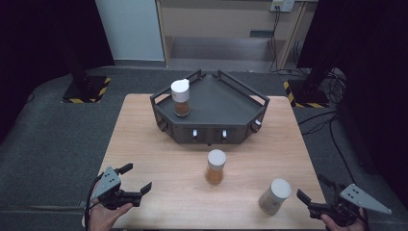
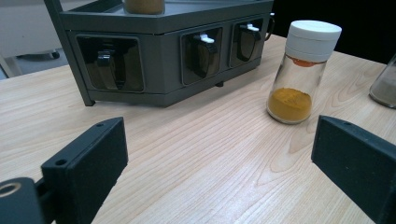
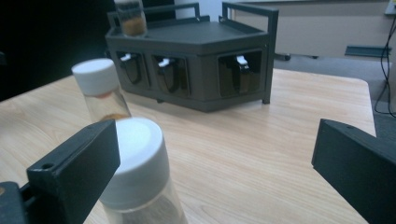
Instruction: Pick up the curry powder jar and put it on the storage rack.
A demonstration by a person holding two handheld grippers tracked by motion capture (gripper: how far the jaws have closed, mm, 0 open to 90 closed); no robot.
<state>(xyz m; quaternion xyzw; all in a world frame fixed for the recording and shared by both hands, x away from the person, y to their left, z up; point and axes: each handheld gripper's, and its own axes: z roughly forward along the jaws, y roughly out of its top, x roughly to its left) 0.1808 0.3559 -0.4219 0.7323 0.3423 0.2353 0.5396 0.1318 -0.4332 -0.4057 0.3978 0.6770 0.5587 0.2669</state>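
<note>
The light wooden table (image 1: 159, 159) stands on grey carpet in a dim room, with black curtains on both sides. Beyond its far edge there is a pale wall panel, a beige shelf unit, and a wall socket with cables hanging down. Two stand bases marked with yellow-and-black hazard tape sit on the floor off the far corners.

A dark grey angular rack (image 1: 216, 103) with a railed top tray sits at the middle of the table's far edge. Small clips with white tabs sit in the recesses along its front. A spice jar with brown powder (image 1: 181, 97) and a white cap stands upright at the tray's left corner.

On the bare wood, a spice jar with orange powder (image 1: 215, 166) stands upright near the table's centre, in front of the rack. A third white-capped jar (image 1: 274, 196) with greyish contents stands towards the near right corner, just beside the right gripper (image 1: 315, 196). The jaws of that gripper are spread wide and hold nothing. The left gripper (image 1: 136, 178) hovers at the near left corner, also wide open and empty, well apart from the jars.

I can't read any labels or writing on the jars or the rack.
</note>
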